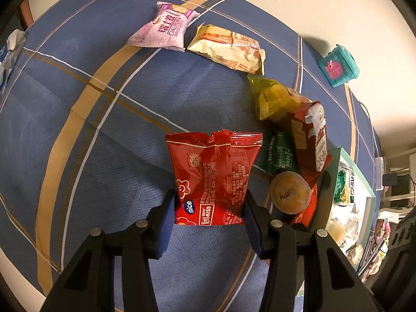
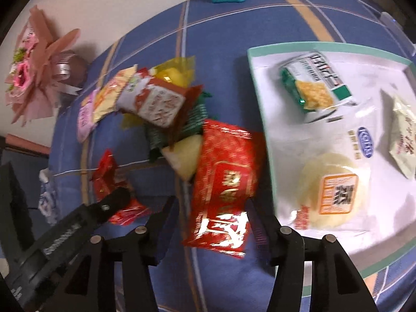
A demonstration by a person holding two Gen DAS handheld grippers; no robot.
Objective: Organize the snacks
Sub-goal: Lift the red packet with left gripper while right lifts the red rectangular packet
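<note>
Warm dim indoor light, strong fisheye bending with dark corners; left view sharp, right view motion-blurred.

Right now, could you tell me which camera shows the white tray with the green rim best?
The right wrist view: the white tray with the green rim shows its floor and snacks. The left wrist view catches it edge-on at the right.

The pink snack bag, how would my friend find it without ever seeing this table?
Start on the blue plaid tablecloth, at its far side, away from the pile beside the tray. Two bags lie there together; the pink snack bag is left of the cream-and-orange bag. It is the only pink one.
</note>
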